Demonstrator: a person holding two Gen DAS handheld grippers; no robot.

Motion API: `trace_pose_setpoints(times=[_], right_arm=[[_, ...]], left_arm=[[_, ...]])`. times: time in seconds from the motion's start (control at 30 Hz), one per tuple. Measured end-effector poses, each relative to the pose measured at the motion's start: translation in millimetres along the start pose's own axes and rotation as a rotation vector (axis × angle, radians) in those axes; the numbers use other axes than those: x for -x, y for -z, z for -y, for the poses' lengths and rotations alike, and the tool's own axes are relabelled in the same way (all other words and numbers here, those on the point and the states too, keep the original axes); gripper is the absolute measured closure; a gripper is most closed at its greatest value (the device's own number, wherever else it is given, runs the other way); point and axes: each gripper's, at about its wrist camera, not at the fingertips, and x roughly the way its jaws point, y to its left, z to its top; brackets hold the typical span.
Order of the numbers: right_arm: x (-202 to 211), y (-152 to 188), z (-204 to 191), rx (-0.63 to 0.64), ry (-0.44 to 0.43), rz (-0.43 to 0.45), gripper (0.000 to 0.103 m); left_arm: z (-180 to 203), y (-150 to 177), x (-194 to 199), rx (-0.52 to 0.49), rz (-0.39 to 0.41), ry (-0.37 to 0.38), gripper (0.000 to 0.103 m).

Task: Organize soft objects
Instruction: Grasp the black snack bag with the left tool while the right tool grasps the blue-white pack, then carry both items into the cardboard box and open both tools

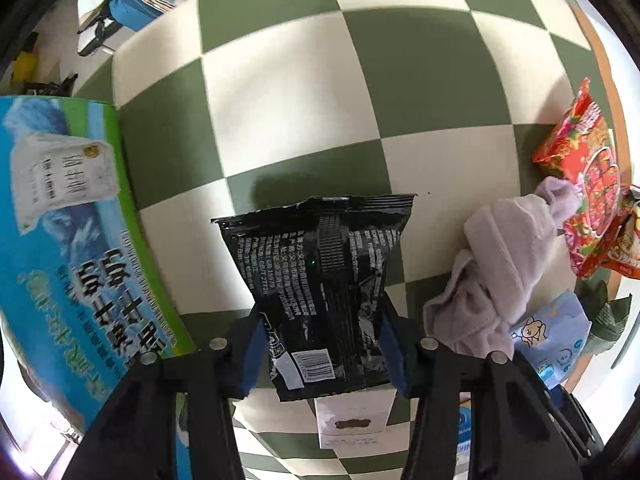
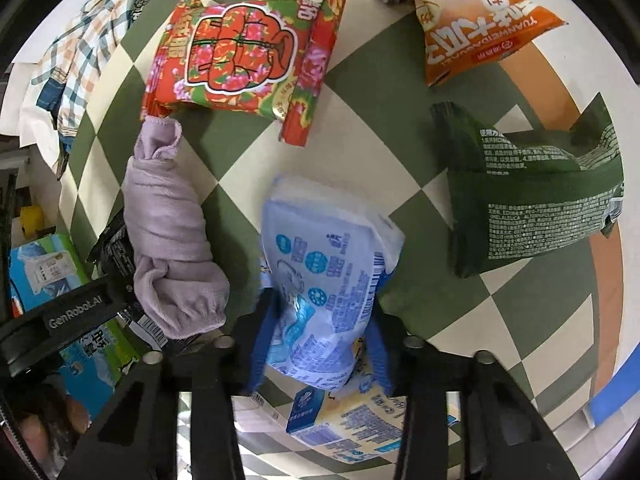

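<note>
Grasp step: our left gripper clamps the glossy black foil snack bag; right gripper clamps the pale-blue plastic tissue pack, both on the checkered tablecloth. Next: lift both clear.

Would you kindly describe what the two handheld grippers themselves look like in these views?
Both are alike: the left gripper and right gripper have black angular linkage arms with cut-out slots and round silver pins at the joints, ending in blue fingers. Seen from the right wrist, the left gripper's black body carries white "GenRobot.AI" lettering. No cables or sleeves show.
</note>
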Motion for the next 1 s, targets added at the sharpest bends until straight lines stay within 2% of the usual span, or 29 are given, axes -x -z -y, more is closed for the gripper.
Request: trace_pose_setpoints(times=[0.07,0.2,0.33,0.47,0.53,0.63,0.7,0.8,1.0], right_arm=[[2,3,-1,0.021,0.006,0.009,0.067],[15,12,-6,0.059,-0.006,0.034,0.068],[47,22,-10,0.110,-0.049,0.058,0.068],[78,37,-15,0.179,-0.081,0.089,0.068],[99,50,-22,0.235,-0.093,0.104,0.068],[128,65,-33,0.312,-0.119,0.107,0.068],[149,76,-47,0.373,-0.138,0.108,0.068],[165,104,-88,0.479,-0.169,0.103,0.068],[170,157,-183,0.662,-0.203,0.088,0.068]], left_arm=[[-2,5,15,0.000,0.036,-0.005,0.057],[1,22,47,-0.008,0.107,0.016,0.057],[-8,45,89,-0.022,0.188,0.064,0.057],[-23,86,138,-0.029,0.272,0.134,0.056],[-26,86,161,-0.024,0.306,0.161,0.056],[-45,103,183,-0.003,0.348,0.192,0.056],[-67,124,197,0.024,0.369,0.206,0.056],[-110,148,205,0.084,0.387,0.211,0.056],[-201,154,195,0.183,0.379,0.228,0.056]])
